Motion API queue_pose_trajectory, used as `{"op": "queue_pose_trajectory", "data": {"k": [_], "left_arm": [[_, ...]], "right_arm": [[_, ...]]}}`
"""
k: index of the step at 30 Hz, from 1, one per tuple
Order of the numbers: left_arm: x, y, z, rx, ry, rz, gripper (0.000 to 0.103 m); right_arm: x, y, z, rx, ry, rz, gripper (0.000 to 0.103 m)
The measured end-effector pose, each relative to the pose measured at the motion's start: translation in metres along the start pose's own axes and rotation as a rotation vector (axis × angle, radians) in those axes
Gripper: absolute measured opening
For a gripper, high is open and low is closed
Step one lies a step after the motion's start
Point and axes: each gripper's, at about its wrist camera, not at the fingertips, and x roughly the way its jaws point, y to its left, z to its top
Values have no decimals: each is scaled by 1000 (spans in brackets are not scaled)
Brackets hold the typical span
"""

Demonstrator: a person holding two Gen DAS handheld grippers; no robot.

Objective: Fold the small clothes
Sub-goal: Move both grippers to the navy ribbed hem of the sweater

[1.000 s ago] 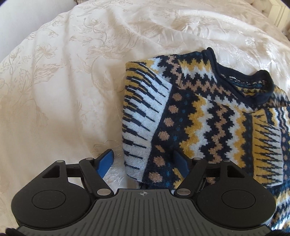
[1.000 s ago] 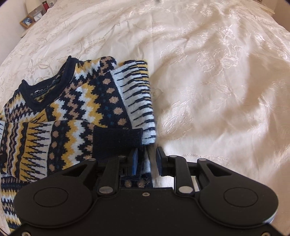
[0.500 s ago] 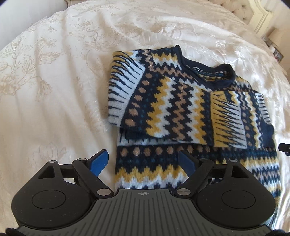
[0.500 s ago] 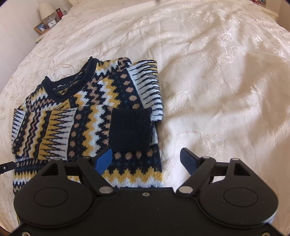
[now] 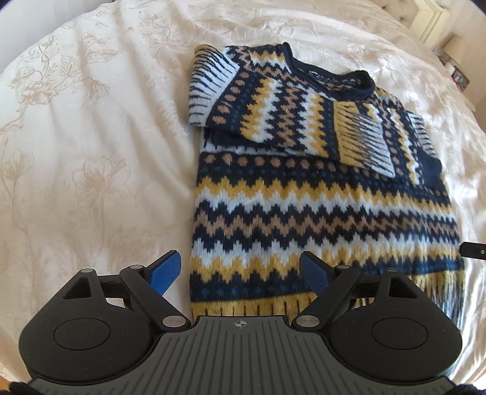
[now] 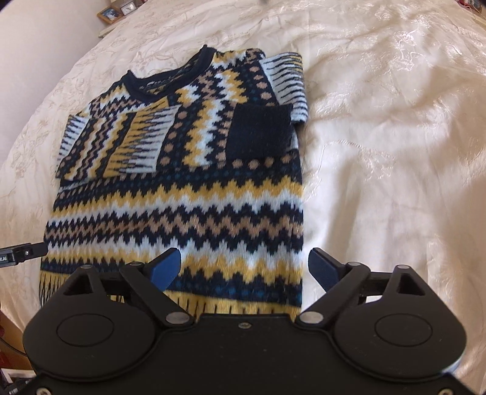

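A small knitted sweater (image 5: 319, 209) in navy, yellow, white and tan zigzags lies flat on the cream bedspread (image 5: 91, 152), neck away from me. Both sleeves are folded in across its chest; the right sleeve's navy cuff (image 6: 258, 130) lies on top. My left gripper (image 5: 240, 270) is open, hovering above the hem's left corner with nothing between its blue pads. My right gripper (image 6: 244, 267) is open too, over the hem's right corner of the sweater (image 6: 182, 206). The other gripper's tip (image 6: 21, 255) shows at the left edge of the right wrist view.
The embroidered cream bedspread (image 6: 395, 152) spreads wide on both sides of the sweater. A bedside shelf with picture frames (image 6: 117, 10) sits at the far left. A lamp and small items (image 5: 455, 66) stand past the bed's far right, by a tufted headboard.
Both grippers have let go of the sleeves, opened, and pulled back from the chest to the hem. The sleeves now lie folded across the sweater.
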Motion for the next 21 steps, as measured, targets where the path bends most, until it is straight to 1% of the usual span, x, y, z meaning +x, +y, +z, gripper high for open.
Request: {"op": "queue_pose_trajectory", "data": {"k": [6, 11, 17, 21], "left_arm": [[-8, -6, -44, 31, 52, -33, 85], [-15, -9, -77, 25, 82, -46, 85], [-21, -9, -102, -7, 102, -47, 85], [-15, -7, -110, -25, 120, -40, 85]], "right_arm": [[-6, -2, -40, -32, 73, 58, 92], [-9, -7, -66, -45, 131, 103, 93], [-2, -8, -84, -64, 189, 151, 95], [6, -5, -90, -76, 210, 178, 96]]}}
